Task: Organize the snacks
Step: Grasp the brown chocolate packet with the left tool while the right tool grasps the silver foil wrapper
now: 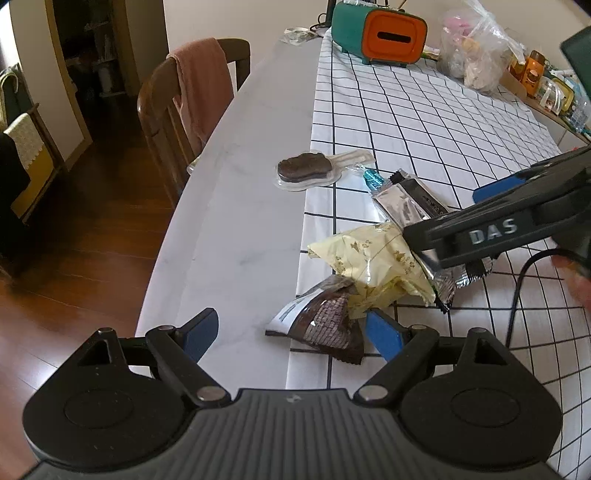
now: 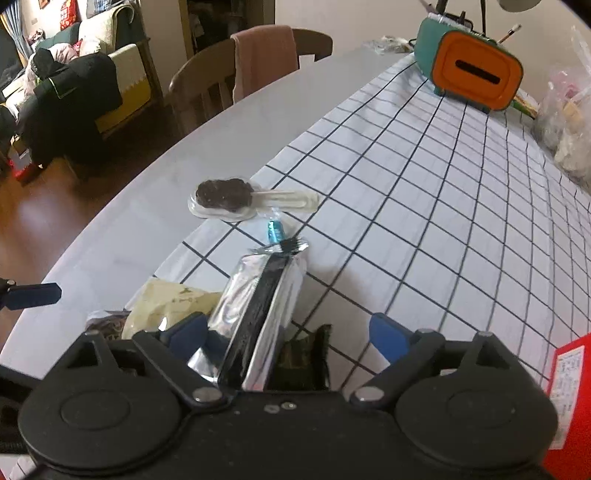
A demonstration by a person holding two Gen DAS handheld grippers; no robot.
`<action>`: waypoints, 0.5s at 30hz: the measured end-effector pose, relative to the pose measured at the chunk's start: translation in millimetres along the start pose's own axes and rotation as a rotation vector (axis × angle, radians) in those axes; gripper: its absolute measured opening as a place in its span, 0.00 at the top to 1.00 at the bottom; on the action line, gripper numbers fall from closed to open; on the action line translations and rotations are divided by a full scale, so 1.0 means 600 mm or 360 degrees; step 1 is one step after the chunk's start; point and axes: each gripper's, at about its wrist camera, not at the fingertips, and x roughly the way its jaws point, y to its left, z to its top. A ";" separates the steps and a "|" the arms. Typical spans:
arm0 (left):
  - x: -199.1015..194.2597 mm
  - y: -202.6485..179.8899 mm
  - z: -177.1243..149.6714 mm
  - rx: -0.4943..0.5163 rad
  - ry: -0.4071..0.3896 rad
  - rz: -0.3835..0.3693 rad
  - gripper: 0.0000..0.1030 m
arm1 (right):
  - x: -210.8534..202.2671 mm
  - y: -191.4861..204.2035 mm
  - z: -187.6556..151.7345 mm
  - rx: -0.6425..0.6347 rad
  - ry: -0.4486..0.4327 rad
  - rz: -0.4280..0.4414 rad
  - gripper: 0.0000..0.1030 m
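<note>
My left gripper (image 1: 291, 330) hung low over the near edge of the table (image 1: 236, 206), its jaws spread wide with nothing pressed between the blue pads. A brown snack packet (image 1: 325, 321) lay just ahead of them, partly on the bare tabletop and partly on the checked cloth (image 1: 424, 122), its far end tucked under a pale yellow wrapper (image 1: 373, 266). My right gripper (image 2: 286, 332) pointed down over the same heap, jaws also wide; a silver and black foil packet (image 2: 258, 306) lay between them, but I could not see the pads pressing on it. A dark packet (image 2: 306, 358) showed beneath the foil one. Further along, a chocolate ice-cream bar in a clear shell (image 1: 304, 171) straddled the edge of the cloth, and a small teal-wrapped sweet (image 2: 274, 232) lay between it and the foil packet. A teal and orange box (image 1: 380, 33) stood at the far end of the table.
</note>
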 end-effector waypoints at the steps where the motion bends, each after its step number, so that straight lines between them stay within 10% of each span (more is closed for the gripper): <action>1: 0.003 0.000 0.001 -0.0006 0.0005 -0.0010 0.15 | 0.005 0.003 0.002 0.0007 0.0010 -0.0005 0.09; 15: 0.019 0.006 0.003 -0.0062 0.0059 -0.0100 0.44 | 0.041 0.027 0.013 -0.0063 0.0084 -0.0003 0.29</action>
